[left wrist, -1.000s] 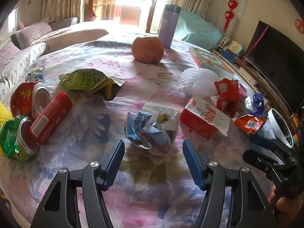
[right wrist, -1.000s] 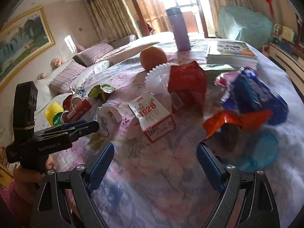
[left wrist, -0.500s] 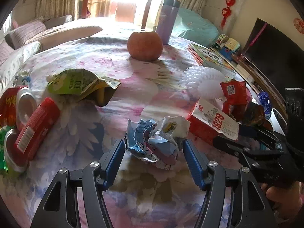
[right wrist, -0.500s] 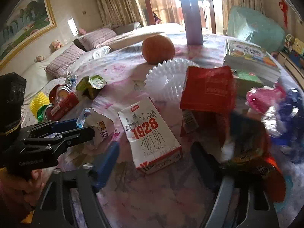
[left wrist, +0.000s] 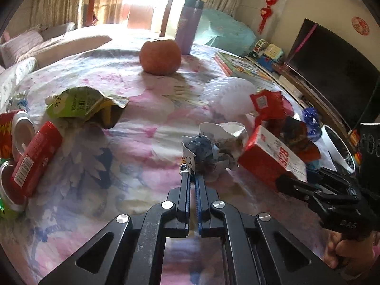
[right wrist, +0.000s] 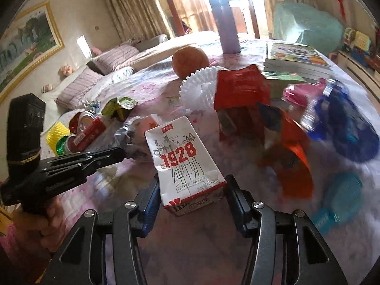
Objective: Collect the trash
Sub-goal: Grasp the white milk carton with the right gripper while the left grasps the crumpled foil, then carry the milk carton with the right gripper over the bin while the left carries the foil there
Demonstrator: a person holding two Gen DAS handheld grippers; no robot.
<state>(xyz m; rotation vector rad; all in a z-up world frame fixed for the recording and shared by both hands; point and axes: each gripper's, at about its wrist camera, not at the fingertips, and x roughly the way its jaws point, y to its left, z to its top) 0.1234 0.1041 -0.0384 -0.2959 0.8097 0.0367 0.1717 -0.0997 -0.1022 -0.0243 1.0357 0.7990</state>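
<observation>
My left gripper (left wrist: 192,177) is shut, its tips pinching the near edge of a crumpled blue and white wrapper (left wrist: 209,149) on the flowered tablecloth (left wrist: 133,142). In the right wrist view the left gripper (right wrist: 120,154) shows at the left with that wrapper (right wrist: 135,140) at its tip. A white and red "1928" milk carton (right wrist: 182,156) lies flat with its near end between the fingers of my right gripper (right wrist: 192,185). Those jaws are closing, close to the carton's sides. The carton (left wrist: 270,159) and the right gripper (left wrist: 285,182) also show in the left wrist view.
A green pouch (left wrist: 80,104), a red tube (left wrist: 35,156) and cans (left wrist: 21,128) lie at the left. A red wrapper (right wrist: 239,87), an orange snack bag (right wrist: 292,156) and a blue bag (right wrist: 344,128) crowd the right. An orange fruit (left wrist: 160,55), a purple bottle (left wrist: 190,26) and books (left wrist: 244,67) stand behind.
My left gripper has shut on the crumpled wrapper that lay between its open fingers. My right gripper has come in over the milk carton and its jaws have narrowed around it.
</observation>
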